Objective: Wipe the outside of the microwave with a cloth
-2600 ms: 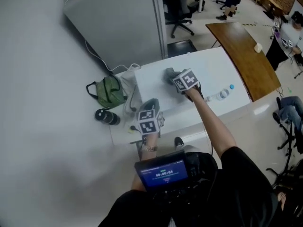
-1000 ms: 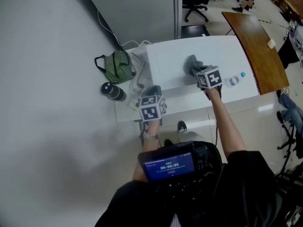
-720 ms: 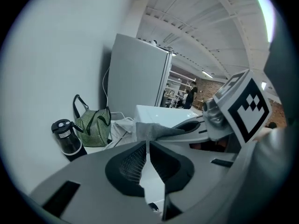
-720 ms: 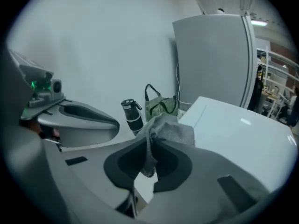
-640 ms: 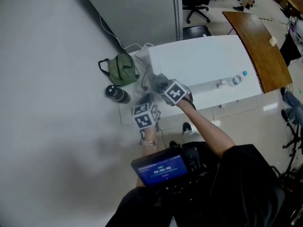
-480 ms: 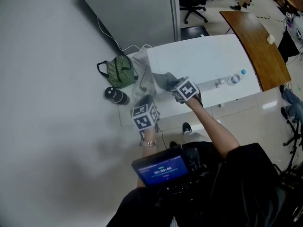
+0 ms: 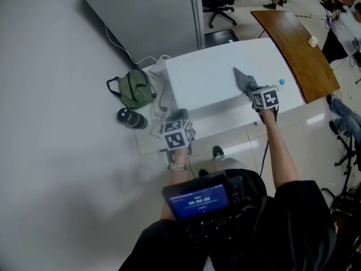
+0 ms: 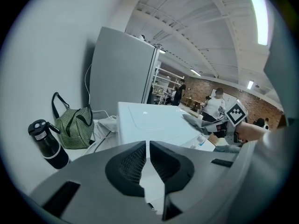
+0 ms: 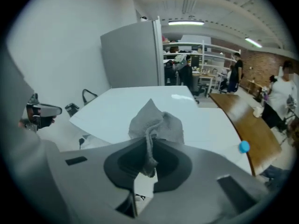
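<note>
A white microwave (image 7: 206, 78) stands on a white table (image 7: 148, 141), seen from above. At the right end of its top lies a grey cloth (image 7: 243, 79), bunched into a peak. My right gripper (image 7: 255, 90) is shut on the cloth (image 9: 154, 122), which hangs pinched between the jaws of the right gripper (image 9: 149, 164) over the microwave's top (image 9: 135, 105). My left gripper (image 7: 179, 117) hovers at the table's front left, before the microwave's front left corner (image 8: 140, 122). The left gripper (image 8: 147, 155) is shut with nothing in it.
A green striped bag (image 7: 130, 89) and a black bottle (image 7: 128, 118) sit left of the microwave, with cables and plastic (image 7: 161, 95) between. A blue-capped bottle (image 7: 280, 82) lies at the right. A grey cabinet (image 7: 149, 13) stands behind, a wooden table (image 7: 296, 44) to the right.
My right gripper has carried the cloth from the microwave's front left corner across its top to the right end. The left gripper has stayed at the front left.
</note>
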`<move>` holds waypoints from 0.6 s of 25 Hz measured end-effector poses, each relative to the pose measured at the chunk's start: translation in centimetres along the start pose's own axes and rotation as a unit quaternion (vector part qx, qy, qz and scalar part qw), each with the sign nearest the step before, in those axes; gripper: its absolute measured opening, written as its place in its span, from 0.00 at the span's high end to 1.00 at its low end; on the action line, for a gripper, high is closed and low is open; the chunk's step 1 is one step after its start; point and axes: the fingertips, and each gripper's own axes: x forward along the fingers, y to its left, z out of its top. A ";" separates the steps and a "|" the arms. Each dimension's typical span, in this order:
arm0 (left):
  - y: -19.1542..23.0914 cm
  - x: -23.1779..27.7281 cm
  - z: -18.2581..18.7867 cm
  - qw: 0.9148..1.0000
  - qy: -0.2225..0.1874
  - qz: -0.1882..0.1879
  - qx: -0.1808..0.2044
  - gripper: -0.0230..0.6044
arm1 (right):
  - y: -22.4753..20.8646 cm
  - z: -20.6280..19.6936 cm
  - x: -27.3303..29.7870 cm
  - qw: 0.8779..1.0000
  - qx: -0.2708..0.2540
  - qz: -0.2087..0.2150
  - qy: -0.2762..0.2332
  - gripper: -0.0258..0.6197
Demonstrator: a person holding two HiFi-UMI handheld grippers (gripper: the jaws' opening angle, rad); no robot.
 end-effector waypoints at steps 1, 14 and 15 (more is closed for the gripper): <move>-0.2 0.1 0.1 1.000 0.001 -0.003 0.001 0.94 | -2.2 -0.3 -0.5 1.000 0.007 -0.025 0.002 0.92; 1.5 -1.8 -0.6 1.000 0.006 0.025 -0.008 0.94 | 13.9 1.7 -2.5 0.982 -0.126 0.078 -0.114 0.92; 1.8 -2.2 -0.8 0.999 0.007 0.031 -0.011 0.94 | 17.1 1.3 -2.2 0.977 -0.143 0.105 -0.119 0.92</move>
